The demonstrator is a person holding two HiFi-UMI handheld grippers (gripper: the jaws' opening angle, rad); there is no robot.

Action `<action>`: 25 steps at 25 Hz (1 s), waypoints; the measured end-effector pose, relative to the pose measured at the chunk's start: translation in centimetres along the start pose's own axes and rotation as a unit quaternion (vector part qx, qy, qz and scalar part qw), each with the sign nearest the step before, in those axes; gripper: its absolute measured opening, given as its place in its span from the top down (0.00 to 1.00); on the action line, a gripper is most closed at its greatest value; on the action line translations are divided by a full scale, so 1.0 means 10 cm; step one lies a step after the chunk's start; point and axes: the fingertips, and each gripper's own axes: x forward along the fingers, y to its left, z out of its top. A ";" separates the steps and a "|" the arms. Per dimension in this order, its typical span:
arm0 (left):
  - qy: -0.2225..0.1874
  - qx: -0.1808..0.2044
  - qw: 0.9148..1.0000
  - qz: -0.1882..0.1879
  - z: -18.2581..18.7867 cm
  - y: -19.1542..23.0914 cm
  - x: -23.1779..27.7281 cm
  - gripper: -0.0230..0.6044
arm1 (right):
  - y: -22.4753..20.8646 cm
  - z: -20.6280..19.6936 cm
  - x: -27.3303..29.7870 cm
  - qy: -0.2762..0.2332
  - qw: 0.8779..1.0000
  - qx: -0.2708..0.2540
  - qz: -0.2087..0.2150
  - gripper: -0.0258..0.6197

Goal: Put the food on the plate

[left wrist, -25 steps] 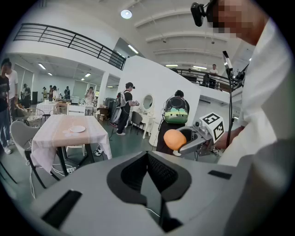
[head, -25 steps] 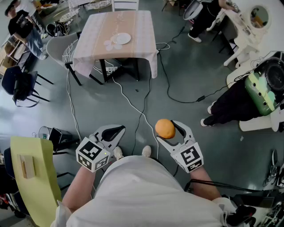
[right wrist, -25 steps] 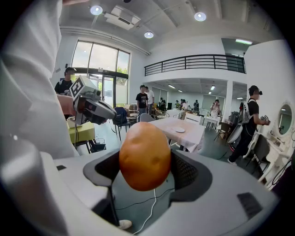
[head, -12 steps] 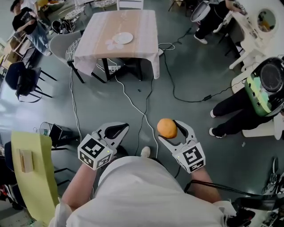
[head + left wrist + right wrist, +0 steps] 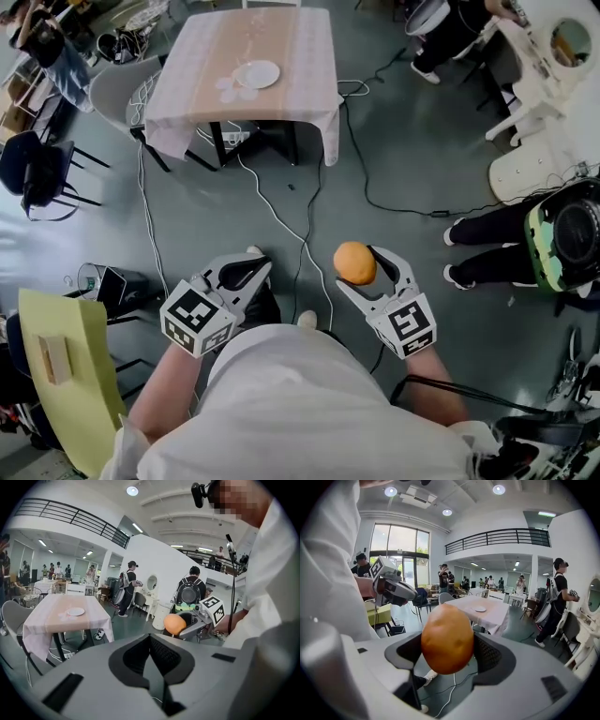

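Orange-brown, egg-shaped food (image 5: 447, 638), smooth-skinned and possibly a potato, sits clamped between the jaws of the grey plastic right gripper (image 5: 367, 265), held above the grey floor (image 5: 394, 141). Only the right gripper view shows its faint mottling and the ribbed black pads (image 5: 487, 654) against it; the head view gives just an orange ball. To its left, the left gripper (image 5: 150, 639) has its jaws together, with nothing between them. On the far side, a round white plate (image 5: 256, 73) lies on a table draped in pale pink cloth (image 5: 295, 84).
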 end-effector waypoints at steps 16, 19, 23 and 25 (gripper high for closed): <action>-0.027 0.002 0.998 -0.057 0.74 2.12 -0.26 0.95 | -0.77 1.41 2.15 0.040 0.997 -0.054 -0.025 0.43; -0.040 -0.023 0.999 -0.029 0.74 2.42 -0.37 0.95 | -0.92 1.55 2.50 0.049 0.996 -0.072 -0.012 0.43; -0.053 -0.045 0.998 0.013 0.75 2.76 -0.45 0.95 | -1.22 1.75 3.02 0.050 0.994 -0.094 0.010 0.43; -0.051 -0.047 0.997 0.040 0.76 2.97 -0.47 0.95 | -1.41 1.84 3.31 0.046 0.993 -0.107 0.022 0.43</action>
